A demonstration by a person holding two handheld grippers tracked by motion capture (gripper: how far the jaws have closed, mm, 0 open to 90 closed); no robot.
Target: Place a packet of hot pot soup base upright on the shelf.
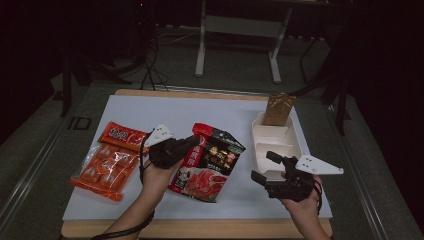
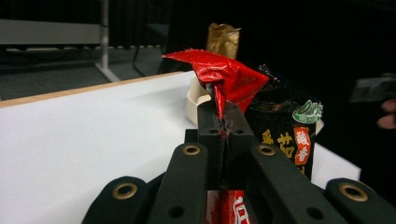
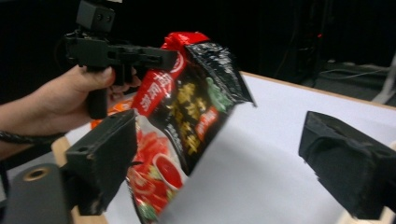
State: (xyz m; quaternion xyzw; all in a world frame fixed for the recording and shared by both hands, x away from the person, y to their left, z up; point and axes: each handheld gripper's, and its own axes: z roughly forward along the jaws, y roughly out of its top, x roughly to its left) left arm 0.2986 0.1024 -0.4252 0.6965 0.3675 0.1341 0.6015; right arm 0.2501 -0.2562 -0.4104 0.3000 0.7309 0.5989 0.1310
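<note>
A red and black sauce packet (image 1: 210,161) hangs tilted over the middle of the white board, its lower end near the surface. My left gripper (image 1: 191,142) is shut on the packet's red top edge (image 2: 233,77); in the left gripper view the jaws press together with the crumpled foil between them. In the right gripper view the same packet (image 3: 196,102) dangles from the left gripper (image 3: 170,58), held by a hand. My right gripper (image 1: 264,166) hovers to the packet's right with its jaws wide apart and nothing between them (image 3: 224,163).
A white compartment tray (image 1: 292,145) lies at the right, with a brown foil pouch (image 1: 279,109) standing in its far end. Two orange snack packs (image 1: 106,167) (image 1: 122,135) lie at the left of the white board (image 1: 150,112). Dark floor and a metal frame lie beyond.
</note>
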